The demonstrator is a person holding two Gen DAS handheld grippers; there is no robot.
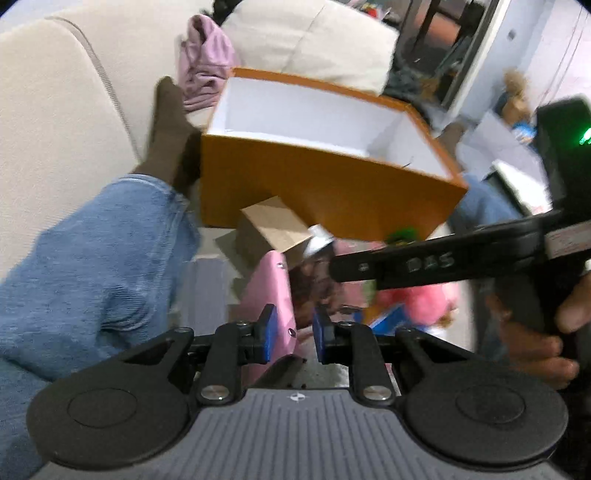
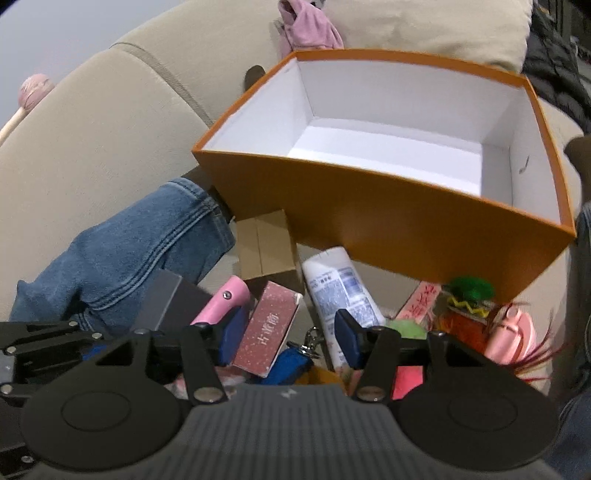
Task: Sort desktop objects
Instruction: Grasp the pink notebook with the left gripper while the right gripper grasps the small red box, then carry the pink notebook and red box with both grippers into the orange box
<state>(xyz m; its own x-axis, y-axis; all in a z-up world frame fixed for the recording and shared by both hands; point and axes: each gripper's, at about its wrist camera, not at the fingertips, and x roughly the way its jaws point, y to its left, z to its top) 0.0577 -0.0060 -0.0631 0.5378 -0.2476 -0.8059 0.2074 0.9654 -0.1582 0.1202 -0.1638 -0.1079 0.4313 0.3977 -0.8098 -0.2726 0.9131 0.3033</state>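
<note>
An orange box (image 2: 369,206) with a white empty inside stands on the sofa; it also shows in the left wrist view (image 1: 314,188). In front of it lies a pile: a dark red box (image 2: 266,328), a white bottle (image 2: 340,288), a pink case (image 2: 225,301), a small cardboard box (image 2: 264,243). My right gripper (image 2: 290,336) is open above the red box. My left gripper (image 1: 290,334) is partly open around the edge of the pink case (image 1: 273,291); whether the pads touch it is unclear. The right gripper's finger (image 1: 424,260) crosses the left wrist view.
A person's jeans leg (image 2: 122,251) lies left of the pile. A pink cloth (image 2: 306,26) lies on the beige sofa (image 2: 92,147) behind the box. A green and orange toy (image 2: 469,299), a pink item (image 2: 513,336) and a grey box (image 2: 170,299) sit in the pile.
</note>
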